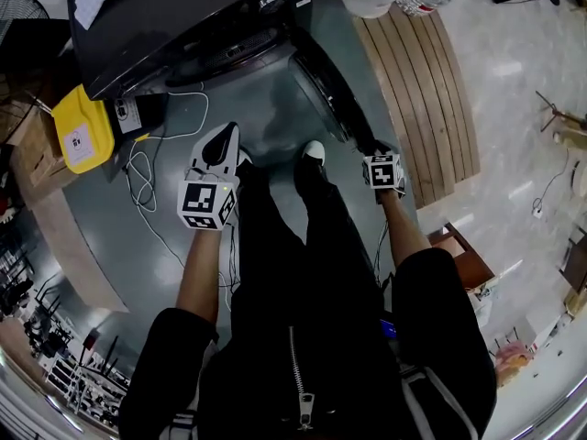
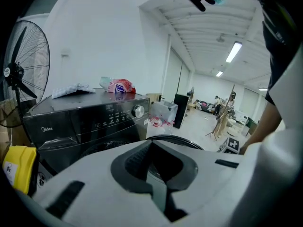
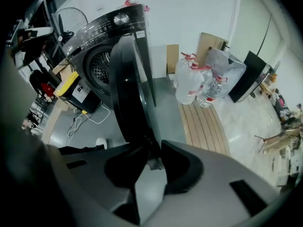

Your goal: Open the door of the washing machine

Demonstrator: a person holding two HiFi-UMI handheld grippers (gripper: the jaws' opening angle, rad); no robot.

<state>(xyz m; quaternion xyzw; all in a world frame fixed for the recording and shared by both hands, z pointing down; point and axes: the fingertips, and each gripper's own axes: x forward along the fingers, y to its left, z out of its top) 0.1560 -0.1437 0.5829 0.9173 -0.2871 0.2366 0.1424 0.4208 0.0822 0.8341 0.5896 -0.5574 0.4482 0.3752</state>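
The dark front-loading washing machine [image 1: 183, 16] stands at the top of the head view, with its round door [image 1: 323, 94] swung out toward me. In the right gripper view the door [image 3: 130, 89] stands edge-on, its rim running down between the jaws of my right gripper [image 3: 150, 162], which is shut on it. From above, the right gripper [image 1: 378, 149] sits at the door's outer edge. My left gripper [image 1: 223, 136] hangs left of the door, shut and holding nothing. Its own view faces the washing machine [image 2: 85, 122].
A yellow container [image 1: 81, 131] and a white cable [image 1: 147, 168] lie left of the machine. A slatted wooden board [image 1: 422, 90] lies to the right, with bagged bottles [image 3: 194, 82] at its far end. A fan [image 2: 21, 74] stands at the left. My shoe [image 1: 314, 152] is near the door.
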